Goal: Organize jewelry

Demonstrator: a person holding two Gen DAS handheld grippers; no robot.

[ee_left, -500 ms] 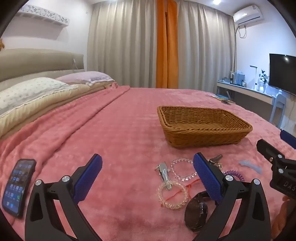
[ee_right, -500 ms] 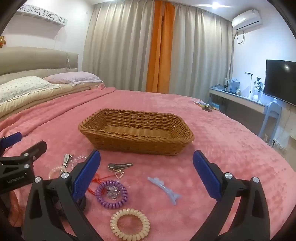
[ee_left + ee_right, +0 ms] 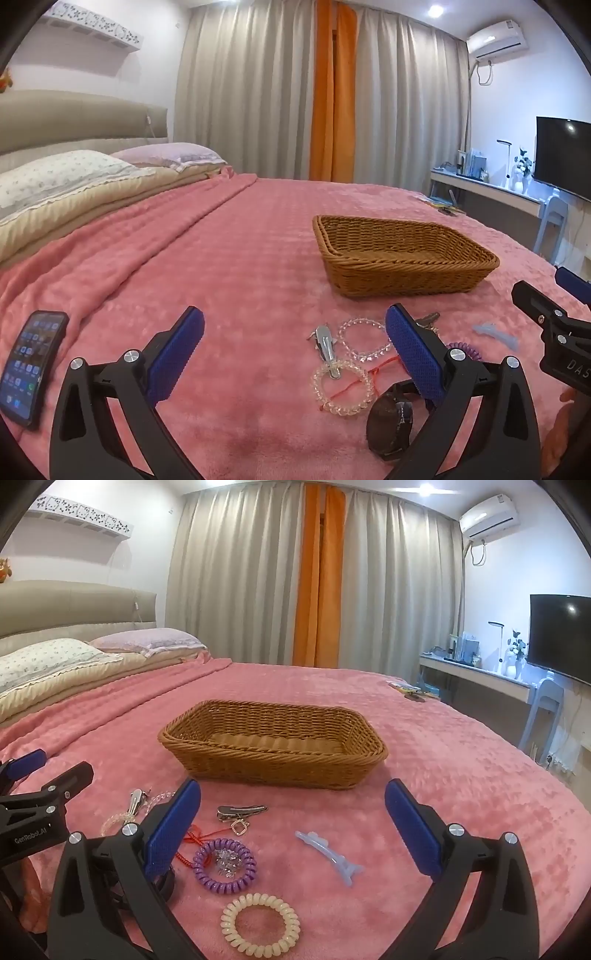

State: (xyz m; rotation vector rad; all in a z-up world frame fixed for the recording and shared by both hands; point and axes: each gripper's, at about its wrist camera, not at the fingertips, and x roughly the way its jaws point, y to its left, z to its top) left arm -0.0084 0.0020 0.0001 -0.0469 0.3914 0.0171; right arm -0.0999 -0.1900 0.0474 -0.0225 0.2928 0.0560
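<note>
A brown wicker basket [image 3: 402, 275] [image 3: 273, 762] stands empty on the pink bedspread. In front of it lie loose pieces: two clear bead bracelets [image 3: 341, 387], a silver hair clip [image 3: 327, 349], a dark watch [image 3: 391, 421], a purple coil hair tie [image 3: 224, 866], a cream coil hair tie [image 3: 260, 928], a pale blue hair clip [image 3: 328, 856] and a grey clip [image 3: 240, 810]. My left gripper [image 3: 295, 354] is open and empty, left of the pile. My right gripper [image 3: 293, 830] is open and empty above the blue clip and hair ties.
A smartphone [image 3: 31, 363] lies at the left on the bedspread [image 3: 229, 258]. Pillows [image 3: 62, 173] are at the far left. A desk [image 3: 487, 192] and TV [image 3: 563, 155] stand at the right. Small items [image 3: 410, 690] lie near the bed's far right edge.
Both grippers have stayed open and almost still; the view has barely shifted. The jewelry and basket have not moved.
</note>
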